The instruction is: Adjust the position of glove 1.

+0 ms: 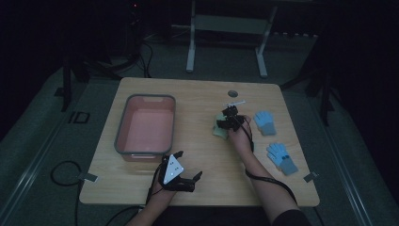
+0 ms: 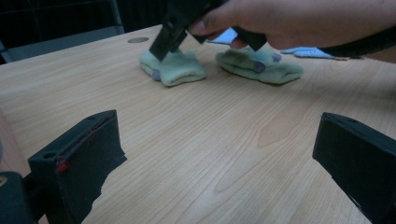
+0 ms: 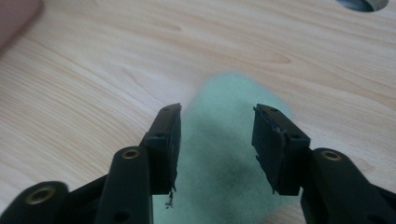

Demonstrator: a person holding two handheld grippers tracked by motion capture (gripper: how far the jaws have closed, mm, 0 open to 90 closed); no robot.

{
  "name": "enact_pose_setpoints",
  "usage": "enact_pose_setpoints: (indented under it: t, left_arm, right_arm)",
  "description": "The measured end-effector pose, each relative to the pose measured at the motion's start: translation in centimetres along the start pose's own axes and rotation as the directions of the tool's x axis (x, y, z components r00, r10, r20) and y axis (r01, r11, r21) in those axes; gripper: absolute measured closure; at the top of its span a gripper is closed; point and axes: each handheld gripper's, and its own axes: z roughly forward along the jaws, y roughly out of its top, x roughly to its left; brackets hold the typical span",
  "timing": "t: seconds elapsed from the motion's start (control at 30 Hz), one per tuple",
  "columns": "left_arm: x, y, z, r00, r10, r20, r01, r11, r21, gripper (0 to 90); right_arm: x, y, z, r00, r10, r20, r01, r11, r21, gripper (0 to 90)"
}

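Note:
Two pale green knitted gloves with purple tips (image 2: 175, 70) (image 2: 261, 70) lie side by side right of the table's centre; in the high view they form one green patch (image 1: 219, 130). My right gripper (image 1: 230, 118) points down over them. In the right gripper view its jaws (image 3: 217, 114) stand apart with green fabric (image 3: 219, 158) between and below them, and the pads do not press on it. In the left gripper view the right gripper (image 2: 205, 39) has one jaw on the left green glove. My left gripper (image 1: 189, 165) rests near the front edge, jaws wide (image 2: 219, 121), with nothing between them.
A pink bin with a grey rim (image 1: 121, 125) stands at the left of the table. Two blue gloves (image 1: 266, 122) (image 1: 282, 158) lie to the right of my right hand. A round grommet (image 1: 232, 93) sits near the far edge.

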Motion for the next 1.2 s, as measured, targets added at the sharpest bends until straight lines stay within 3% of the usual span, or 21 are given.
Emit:
enact_pose_setpoints:
  t: [0.17, 0.27, 0.33, 0.5, 0.6, 0.73, 0.83, 0.93, 1.03, 1.2]
  left_arm:
    - [0.0, 0.0, 0.0, 1.0, 0.0, -0.001, 0.0, 1.0, 0.001, 1.0]
    - [0.0, 0.0, 0.0, 1.0, -0.001, -0.001, 0.001, 1.0, 0.0, 1.0]
    - [0.0, 0.0, 0.0, 1.0, -0.003, -0.001, 0.003, 1.0, 0.001, 1.0]
    - [0.1, 0.0, 0.0, 1.0, -0.009, -0.002, 0.009, 1.0, -0.001, 1.0]
    - [0.1, 0.0, 0.0, 0.9999, -0.01, -0.003, 0.01, 0.9999, 0.0, 1.0]
    - [0.1, 0.0, 0.0, 1.0, -0.007, -0.006, 0.007, 1.0, 0.003, 1.0]
    - [0.1, 0.0, 0.0, 0.9999, -0.009, -0.007, 0.009, 1.0, 0.003, 1.0]
    - [0.1, 0.0, 0.0, 0.9999, -0.013, -0.007, 0.013, 0.9999, 0.001, 1.0]
    - [0.1, 0.0, 0.0, 0.9999, -0.008, -0.008, 0.008, 1.0, 0.001, 1.0]
    - [0.1, 0.0, 0.0, 0.9999, -0.01, -0.009, 0.01, 1.0, 0.002, 1.0]
  right_arm:
    - [0.4, -0.4, 0.7, 0.9991, -0.041, 0.011, 0.041, 0.999, 0.009, 60.3]
    - [0.4, -0.2, 0.9, 0.9988, -0.048, -0.007, 0.049, 0.999, 0.022, 76.3]
    - [0.4, -0.1, 0.9, 0.998, -0.06, -0.019, 0.06, 0.997, 0.037, 82.2]
    - [0.5, 0.2, 0.2, 0.9956, -0.079, -0.051, 0.08, 0.996, 0.034, 85.3]
    - [0.8, 0.3, -0.8, 0.9891, -0.118, -0.089, 0.12, 0.993, 0.019, 85.4]
    - [1.6, 0.4, -2.9, 0.9743, -0.187, -0.125, 0.187, 0.982, -0.016, 85.4]
    - [2.5, 0.1, -4.7, 0.958, -0.246, -0.148, 0.24, 0.969, -0.057, 85.3]
    - [3.2, -0.1, -6.0, 0.9511, -0.267, -0.156, 0.257, 0.963, -0.08, 85.3]
    - [4.4, -1.1, -8.7, 0.9376, -0.312, -0.153, 0.293, 0.947, -0.136, 85.3]
    - [5.1, -3.0, -10.2, 0.9325, -0.33, -0.146, 0.308, 0.939, -0.156, 85.3]
